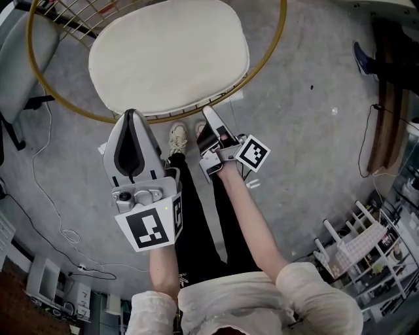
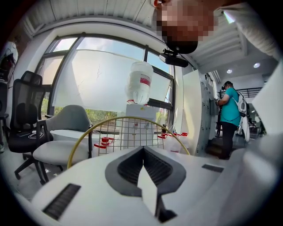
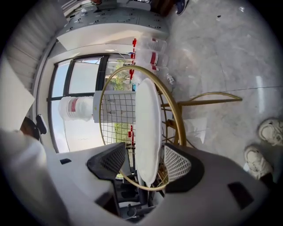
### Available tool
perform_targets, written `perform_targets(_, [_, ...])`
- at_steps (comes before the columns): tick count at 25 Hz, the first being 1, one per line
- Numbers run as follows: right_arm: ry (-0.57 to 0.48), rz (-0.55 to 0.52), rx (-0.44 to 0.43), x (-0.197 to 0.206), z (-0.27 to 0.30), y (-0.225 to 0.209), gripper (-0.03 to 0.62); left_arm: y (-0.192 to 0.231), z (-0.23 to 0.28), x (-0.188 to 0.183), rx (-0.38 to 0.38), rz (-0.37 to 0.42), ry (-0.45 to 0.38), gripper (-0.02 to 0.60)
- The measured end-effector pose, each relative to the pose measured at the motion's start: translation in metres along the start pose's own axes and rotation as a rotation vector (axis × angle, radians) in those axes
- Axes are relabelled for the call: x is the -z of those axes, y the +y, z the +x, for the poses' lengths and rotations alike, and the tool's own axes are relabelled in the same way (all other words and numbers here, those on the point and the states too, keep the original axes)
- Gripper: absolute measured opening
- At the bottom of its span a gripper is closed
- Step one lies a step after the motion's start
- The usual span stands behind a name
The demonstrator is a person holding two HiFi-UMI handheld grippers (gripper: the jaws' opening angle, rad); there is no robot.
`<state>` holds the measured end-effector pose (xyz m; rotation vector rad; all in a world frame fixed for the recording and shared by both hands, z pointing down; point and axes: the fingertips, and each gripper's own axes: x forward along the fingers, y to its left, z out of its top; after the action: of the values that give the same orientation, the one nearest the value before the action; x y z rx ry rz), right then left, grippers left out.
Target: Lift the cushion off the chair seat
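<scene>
Right claw (image 3: 143,161) straddles cushion (image 3: 148,123) edge, jaws apart.

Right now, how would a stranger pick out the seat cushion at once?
On the grey floor stands a round chair with a gold metal hoop. The cream oval cushion lies on its seat, its near edge between the open jaws of the right gripper. Nothing else inside the hoop is soft and pale.
</scene>
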<state>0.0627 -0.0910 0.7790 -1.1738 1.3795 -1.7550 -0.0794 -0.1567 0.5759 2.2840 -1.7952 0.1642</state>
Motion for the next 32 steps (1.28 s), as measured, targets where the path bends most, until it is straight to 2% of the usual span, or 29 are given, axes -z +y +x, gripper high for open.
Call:
perform_targets(7, [-0.02,0.038,0.037,-0.004,0.007,-0.014,0.275,0.001,0.0,0.013,-0.008,-0.007,0.031,0.014])
perform_targets(19, [-0.026,0.014,0.044,0.001,0.037,-0.011,0.273,0.028,-0.004,0.025,-0.066,-0.035,0.053,0.014])
perform_targets(28, [-0.024,0.016,0.001,-0.004,0.068,-0.004,0.272,0.026,0.003,0.035,-0.043,-0.058,0.054,0.014])
perform_targets(32, [-0.024,-0.005,-0.01,-0.005,0.075,-0.003,0.272,0.028,0.005,0.038,-0.025,-0.034,0.062,0.014])
